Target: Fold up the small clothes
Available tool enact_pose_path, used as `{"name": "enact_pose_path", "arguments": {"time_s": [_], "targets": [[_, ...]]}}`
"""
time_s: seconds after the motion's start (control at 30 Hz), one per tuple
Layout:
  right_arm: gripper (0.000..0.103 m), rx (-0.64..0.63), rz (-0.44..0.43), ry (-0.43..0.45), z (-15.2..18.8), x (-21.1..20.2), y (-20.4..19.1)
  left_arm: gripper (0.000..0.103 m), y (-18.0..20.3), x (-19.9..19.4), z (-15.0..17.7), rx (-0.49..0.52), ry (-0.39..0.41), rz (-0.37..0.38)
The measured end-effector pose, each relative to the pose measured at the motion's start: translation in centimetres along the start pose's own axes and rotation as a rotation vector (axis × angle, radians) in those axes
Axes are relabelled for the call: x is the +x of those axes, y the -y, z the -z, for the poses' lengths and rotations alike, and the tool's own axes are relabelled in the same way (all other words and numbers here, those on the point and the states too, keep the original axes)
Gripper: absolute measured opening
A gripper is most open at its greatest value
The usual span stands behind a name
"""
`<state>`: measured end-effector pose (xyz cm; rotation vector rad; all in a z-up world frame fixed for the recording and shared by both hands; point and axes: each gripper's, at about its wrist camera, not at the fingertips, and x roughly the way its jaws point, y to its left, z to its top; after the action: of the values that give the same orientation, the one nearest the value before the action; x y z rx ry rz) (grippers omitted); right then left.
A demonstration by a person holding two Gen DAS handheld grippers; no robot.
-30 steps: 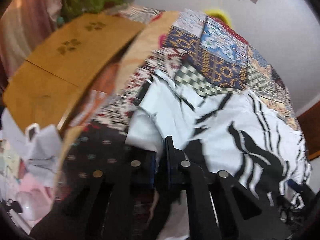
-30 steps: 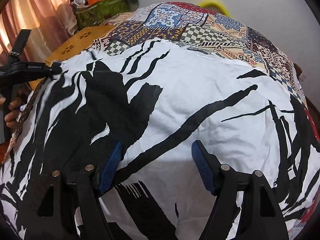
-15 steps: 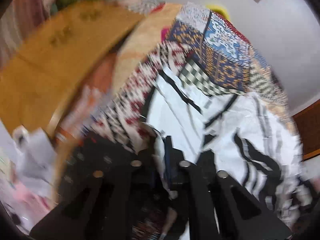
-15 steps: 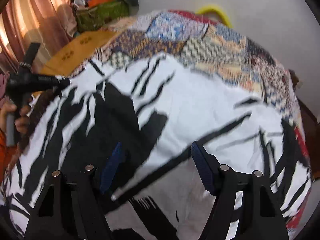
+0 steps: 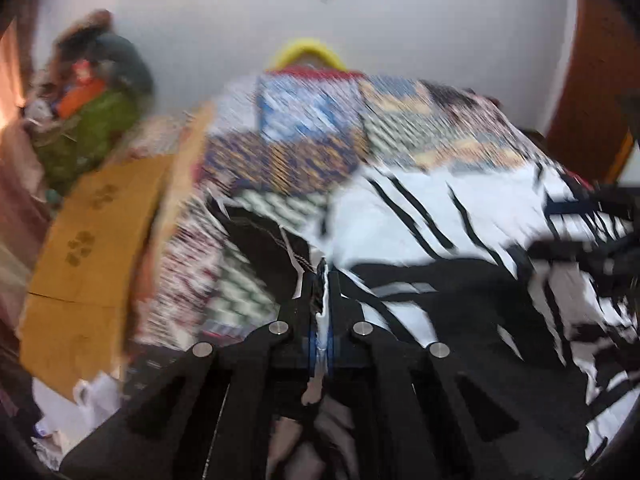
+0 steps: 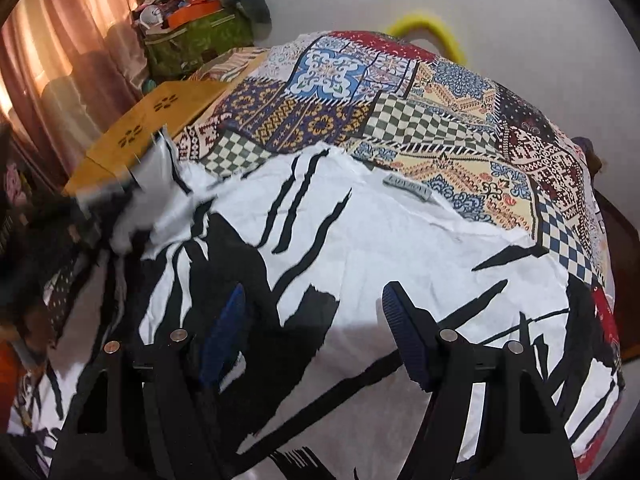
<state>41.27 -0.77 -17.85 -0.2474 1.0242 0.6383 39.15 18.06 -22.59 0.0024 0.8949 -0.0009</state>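
A white garment with black brush-stroke print point(image 6: 400, 248) lies spread on a patchwork bedspread point(image 6: 440, 112). My left gripper point(image 5: 321, 280) is shut on the garment's edge, and a strip of white cloth point(image 5: 320, 320) shows pinched between its fingers. In the right wrist view the left gripper point(image 6: 92, 208) is a dark blur at the garment's raised left corner. My right gripper point(image 6: 312, 304) hovers open over the middle of the garment, its blue pads point(image 6: 400, 320) apart with nothing between them. The right gripper point(image 5: 592, 236) also shows blurred at the right edge of the left wrist view.
A yellow-brown board with paw prints point(image 6: 148, 128) lies left of the bed. A green box of clutter point(image 6: 196, 40) stands by the pink curtain point(image 6: 60, 60). A yellow ring point(image 6: 428, 28) leans on the wall behind the bed. A brown wooden panel point(image 5: 592, 60) rises at right.
My left gripper has rolled and swung along the bed with the garment's edge still pinched, lifting that corner. My right gripper has risen a little, still open.
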Motion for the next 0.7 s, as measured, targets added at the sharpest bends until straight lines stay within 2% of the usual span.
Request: {"name": "enact_pose_path", "arguments": {"time_s": [0.13,0.2,0.27,0.37,0.4,0.5,0.53,0.7], "targets": [[0.067,-0.008,-0.010,-0.002,-0.2,-0.3,-0.4,0.003,0.0,3.9,1.6,-0.049,-0.146,0.098],[0.067,-0.018,-0.015,-0.001,-0.2,-0.3,-0.8,0.003,0.0,5.1,2.4,-0.080,-0.179,0.132],[0.067,-0.024,-0.019,-0.003,-0.4,-0.2,-1.1,0.004,-0.4,4.6,2.5,-0.106,-0.168,0.148],[0.067,-0.032,-0.031,-0.003,-0.9,0.2,-1.8,0.011,-1.2,3.0,2.0,-0.134,-0.157,0.170],[0.067,-0.035,-0.036,-0.002,-1.3,0.5,-2.1,0.018,-1.1,2.6,2.0,-0.138,-0.148,0.172],[0.067,-0.040,-0.061,0.000,-2.1,1.1,-3.1,0.049,-1.9,0.0,1.7,-0.144,-0.089,0.148],[0.067,-0.043,-0.071,0.000,-2.5,1.4,-3.5,0.054,-2.5,-1.0,1.5,-0.150,-0.058,0.131],[0.067,-0.064,-0.111,-0.010,-4.3,3.9,-5.8,0.056,-4.7,-2.2,0.9,-0.174,-0.020,0.039]]}}
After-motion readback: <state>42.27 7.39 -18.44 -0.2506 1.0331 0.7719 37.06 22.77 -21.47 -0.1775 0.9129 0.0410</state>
